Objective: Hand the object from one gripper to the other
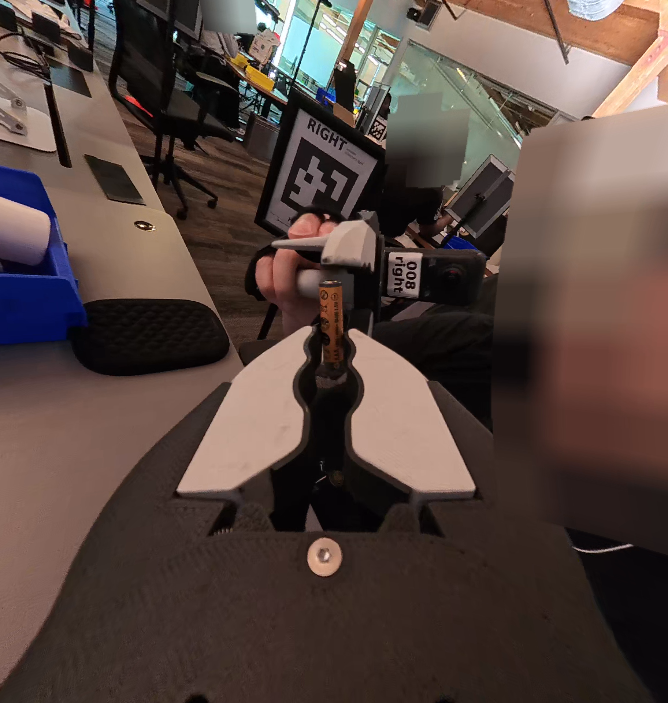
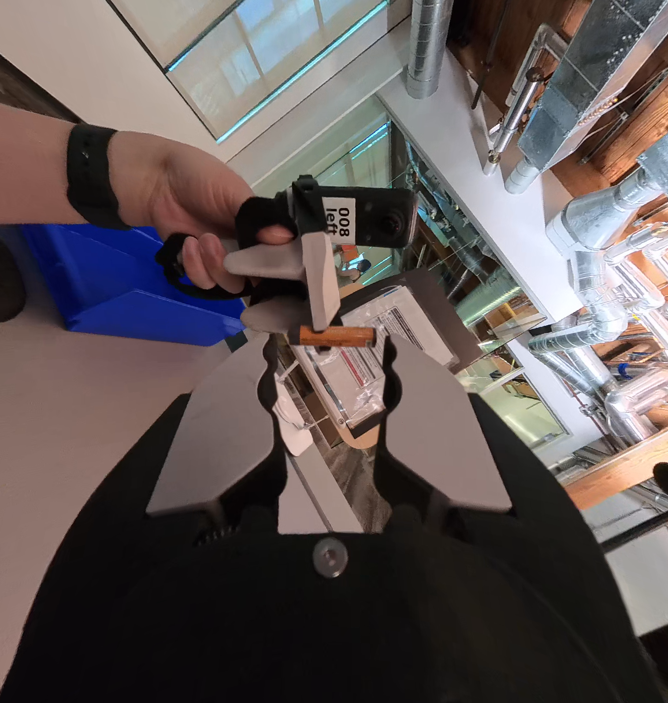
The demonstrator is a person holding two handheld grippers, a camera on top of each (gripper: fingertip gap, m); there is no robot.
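Left wrist view
- My left claw (image 1: 326, 353): pinching the battery (image 1: 331, 327) near its lower end, in the wavy notch close to the tips.
- Battery: stands up out of my fingers, orange with dark ends, held in the air off the edge of the table (image 1: 39, 437).
- My right claw (image 1: 317, 266): seen side-on just behind the battery's top end; I cannot tell from here whether it touches.
- Nearby: blue bin (image 1: 24, 266) and black pad (image 1: 150, 334) on the table, well apart from the exchange.

Right wrist view
- My right claw (image 2: 326, 352): spread wide, nothing between its fingers.
- Battery (image 2: 332, 336): lies crosswise just beyond my tips, spanning most of the gap, pinched left of its middle by the left claw (image 2: 319, 334).
- Contact: neither right tip looks to be touching it yet.

Judgement
- Step: the approach of the hand-over; left is the giver, right the taker.
- Next move: likely ease the right claw forward around the free end, press it together, and only then let the left one spread.
- Risk: round and slick, so it may roll or drop if released early.
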